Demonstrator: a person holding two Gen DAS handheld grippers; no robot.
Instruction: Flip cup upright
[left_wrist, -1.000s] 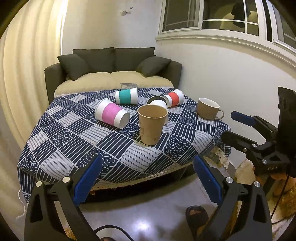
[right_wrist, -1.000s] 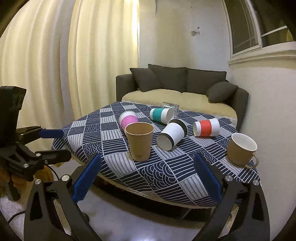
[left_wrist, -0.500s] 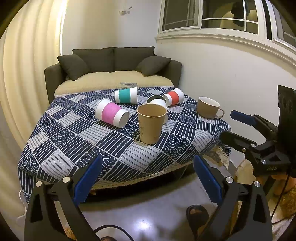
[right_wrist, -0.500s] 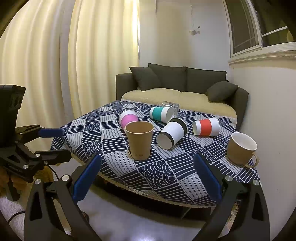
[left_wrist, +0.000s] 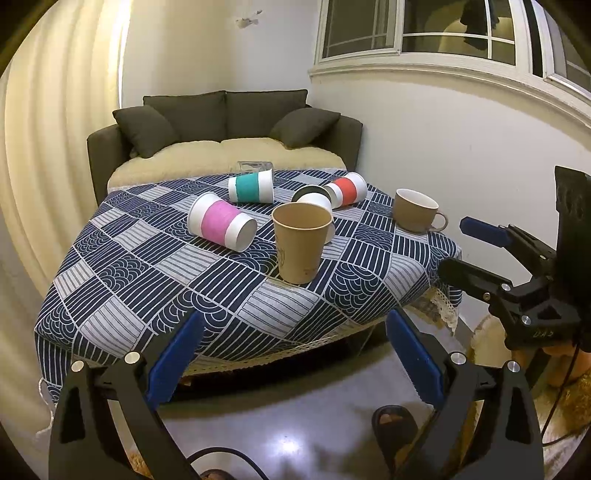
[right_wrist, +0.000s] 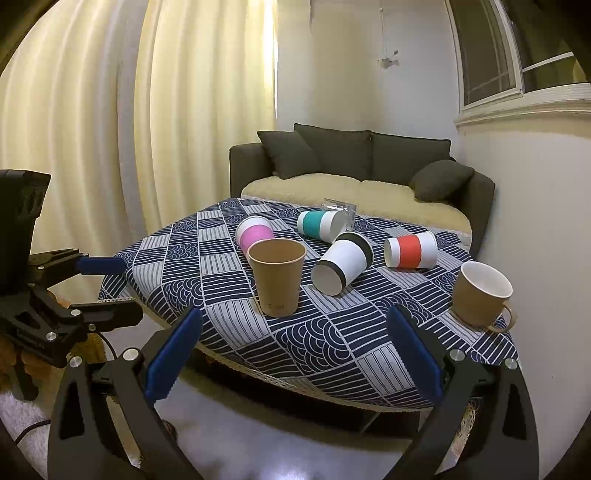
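Several cups lie on their sides on the patterned table: a pink-banded one (left_wrist: 221, 222) (right_wrist: 255, 238), a teal-banded one (left_wrist: 251, 186) (right_wrist: 320, 225), a black-banded one (right_wrist: 343, 263) (left_wrist: 314, 197) and a red-banded one (left_wrist: 347, 189) (right_wrist: 410, 250). A brown paper cup (left_wrist: 301, 242) (right_wrist: 277, 277) stands upright near the front. A brown mug (left_wrist: 415, 210) (right_wrist: 480, 293) stands upright at the right edge. My left gripper (left_wrist: 295, 354) is open and empty, short of the table's front edge. My right gripper (right_wrist: 295, 350) is open and empty, also short of the table.
The blue and white tablecloth (left_wrist: 147, 280) covers a low table (right_wrist: 221, 258). A dark sofa (left_wrist: 229, 122) stands behind it. Curtains (right_wrist: 110, 129) hang on the left and a wall with a window (left_wrist: 443, 33) is on the right. A sandalled foot (left_wrist: 391, 424) is on the floor.
Both grippers have drifted slightly; the views shift a little. No cup has moved and both grippers stay open.
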